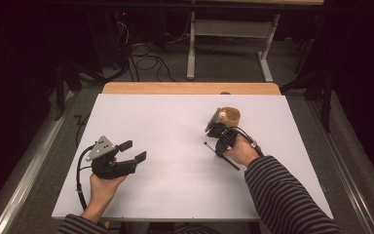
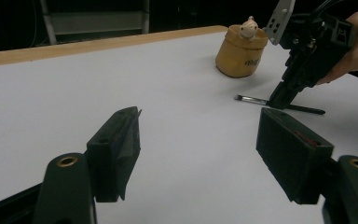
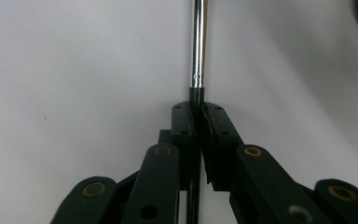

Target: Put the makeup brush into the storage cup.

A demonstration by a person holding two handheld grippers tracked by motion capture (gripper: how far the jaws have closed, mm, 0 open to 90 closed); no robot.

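Note:
A thin brush (image 1: 233, 165) with a black handle and a silver ferrule (image 3: 198, 46) lies flat on the white table. My right gripper (image 1: 219, 150) points down onto it, shut on the shaft just behind the ferrule (image 3: 199, 109). The left gripper view shows that grip from the side (image 2: 277, 103), the brush (image 2: 251, 99) sticking out on both sides. A tan cup (image 1: 232, 117) with a small pale figure (image 2: 249, 28) on its rim stands upright just beyond that gripper. My left gripper (image 1: 134, 151) rests at the table's left with its jaws wide apart (image 2: 198, 135), nothing between them.
The white tabletop (image 1: 175, 195) has a wooden strip (image 1: 190, 88) along its far edge. Beyond it stand a desk frame and loose cables on a dark floor. A striped sleeve (image 1: 282, 195) comes in at the bottom right.

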